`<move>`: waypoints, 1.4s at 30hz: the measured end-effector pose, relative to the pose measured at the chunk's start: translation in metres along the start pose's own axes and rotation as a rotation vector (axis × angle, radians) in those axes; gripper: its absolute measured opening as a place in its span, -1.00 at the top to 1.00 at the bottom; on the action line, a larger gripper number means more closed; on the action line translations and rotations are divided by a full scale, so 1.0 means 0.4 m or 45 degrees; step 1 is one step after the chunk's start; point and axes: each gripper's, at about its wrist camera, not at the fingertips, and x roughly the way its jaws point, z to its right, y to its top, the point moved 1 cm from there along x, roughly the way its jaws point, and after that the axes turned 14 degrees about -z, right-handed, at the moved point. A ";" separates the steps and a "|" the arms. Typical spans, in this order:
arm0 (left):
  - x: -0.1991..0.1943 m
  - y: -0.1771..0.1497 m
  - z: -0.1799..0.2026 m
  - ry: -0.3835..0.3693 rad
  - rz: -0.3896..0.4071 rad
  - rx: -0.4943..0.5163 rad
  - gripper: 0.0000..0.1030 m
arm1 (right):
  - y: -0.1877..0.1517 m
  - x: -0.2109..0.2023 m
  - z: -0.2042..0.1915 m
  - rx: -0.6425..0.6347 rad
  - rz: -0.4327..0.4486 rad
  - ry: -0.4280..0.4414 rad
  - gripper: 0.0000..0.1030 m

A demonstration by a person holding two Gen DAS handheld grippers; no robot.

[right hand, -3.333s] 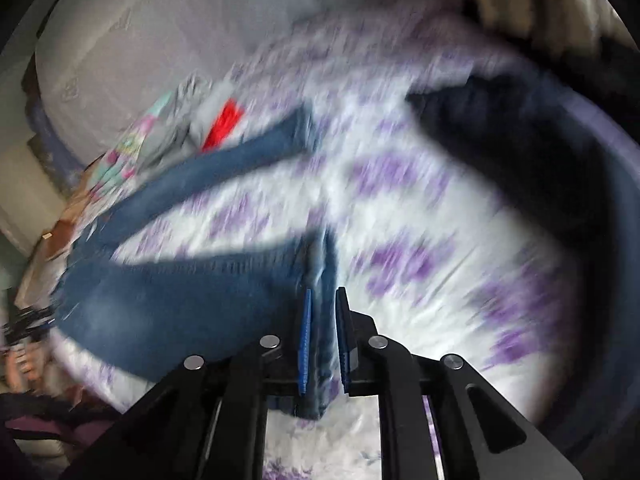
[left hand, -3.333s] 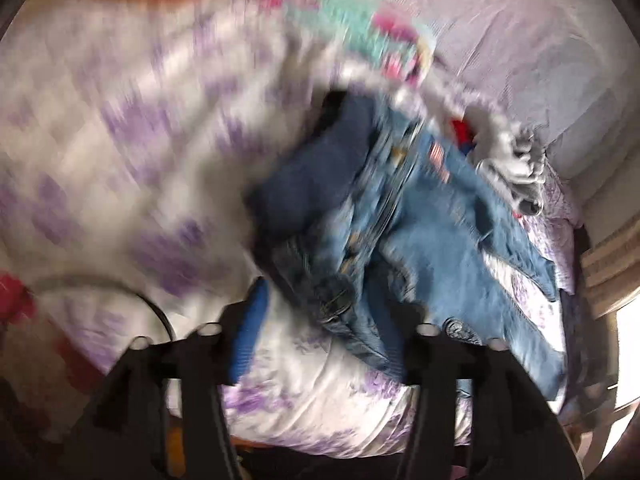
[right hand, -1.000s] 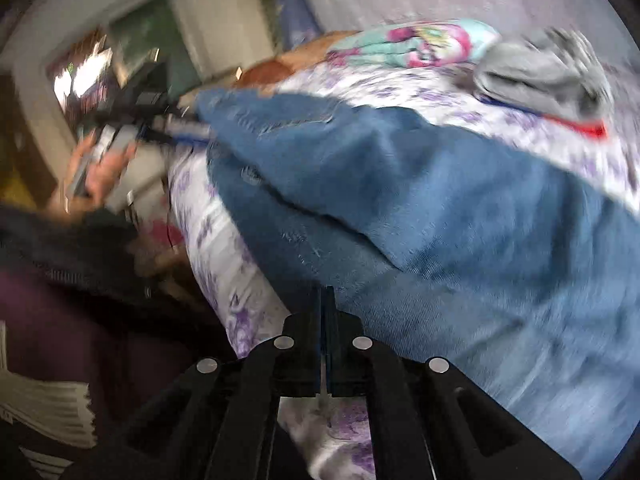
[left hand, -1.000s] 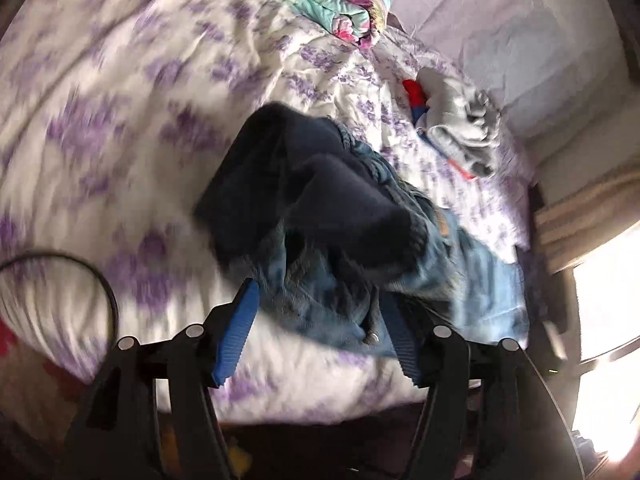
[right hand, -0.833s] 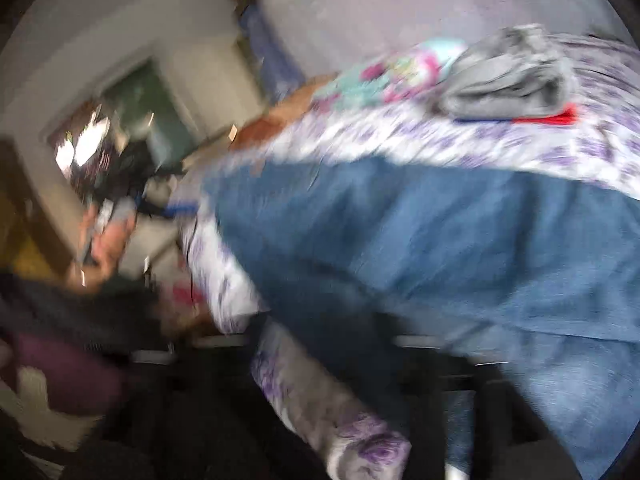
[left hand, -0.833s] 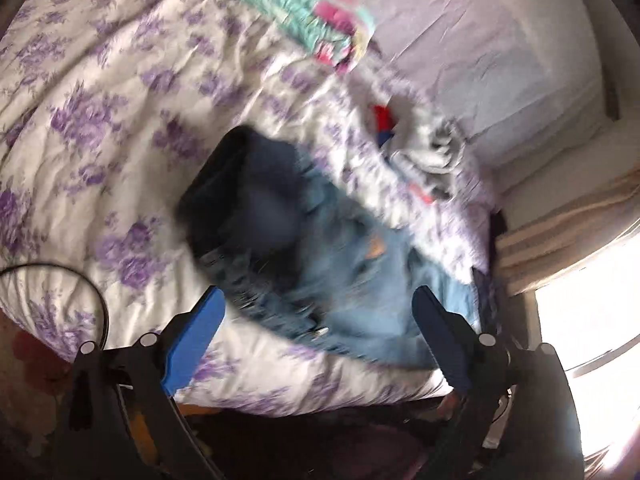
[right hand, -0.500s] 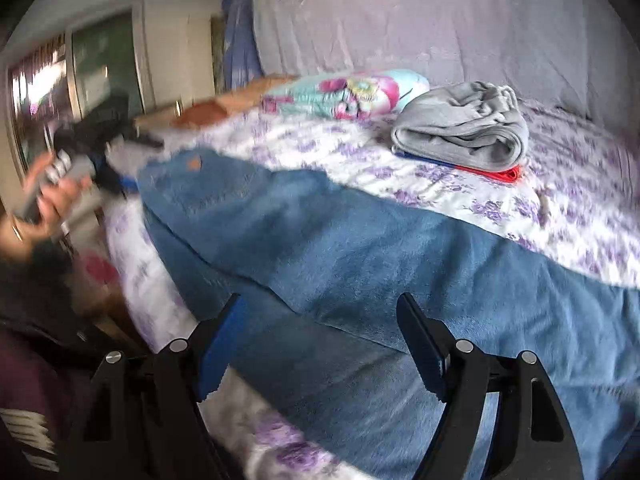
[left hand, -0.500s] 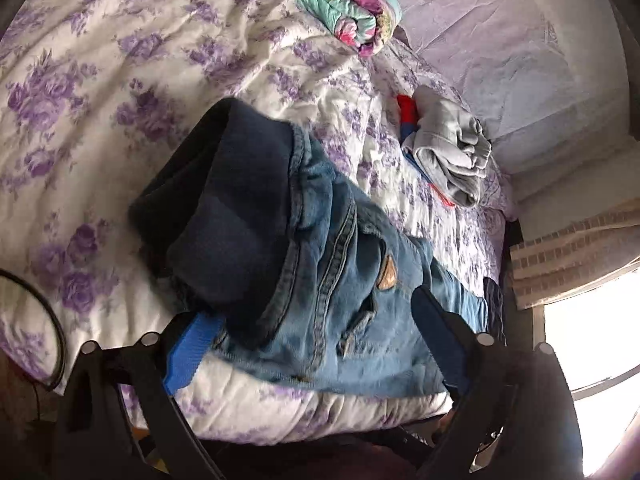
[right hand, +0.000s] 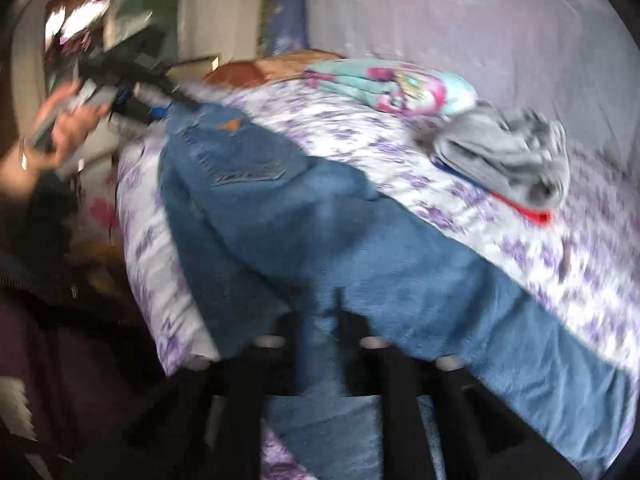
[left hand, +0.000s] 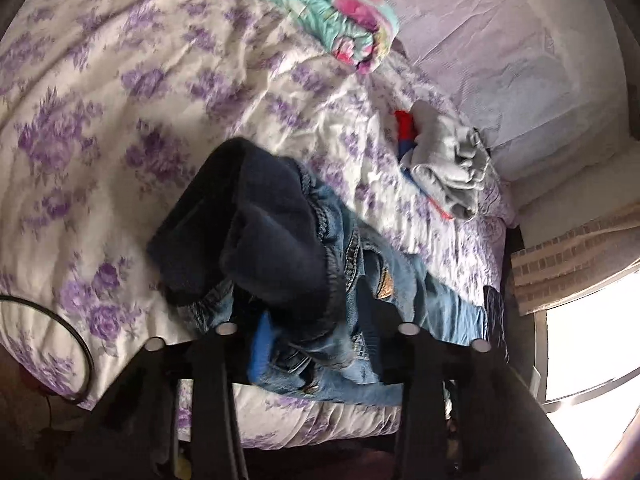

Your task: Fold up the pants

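The left claw (left hand: 316, 344) is closest to us. Its two fingers sit on each side of a bunch of cloth at the waist of the jeans (left hand: 340, 264), but I cannot tell if they squeeze it yet. The right claw (right hand: 320, 340) is blurry. Its fingers look close together with blue leg cloth between them, but I cannot tell if it really holds.

The jeans lie along the near edge of the bed (left hand: 120, 100). The dark fuzzy inside shows at the waist, and the legs run off toward the window side.

I think the step now is to get a good hold on both ends. Next, one end should be lifted and laid flat over the other.

Farther back lies a gray folded cloth (left hand: 448, 168), then a colorful blanket (left hand: 332, 12)
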 end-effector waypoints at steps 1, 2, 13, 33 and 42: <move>0.004 -0.001 -0.004 -0.002 -0.003 -0.006 0.13 | 0.002 0.008 -0.018 -0.038 -0.014 -0.006 -0.02; 0.010 -0.005 -0.011 -0.010 -0.004 -0.020 0.11 | 0.006 0.024 -0.041 -0.085 -0.036 -0.003 -0.02; 0.027 -0.011 0.015 0.014 0.078 0.048 0.53 | 0.067 0.020 0.016 0.151 0.078 0.001 0.90; -0.024 -0.074 -0.031 0.222 0.139 0.142 0.32 | -0.027 -0.022 -0.097 0.113 0.072 0.136 0.45; 0.021 -0.214 0.256 0.256 0.072 0.580 -0.23 | -0.332 -0.273 0.318 0.967 0.180 -0.281 -0.18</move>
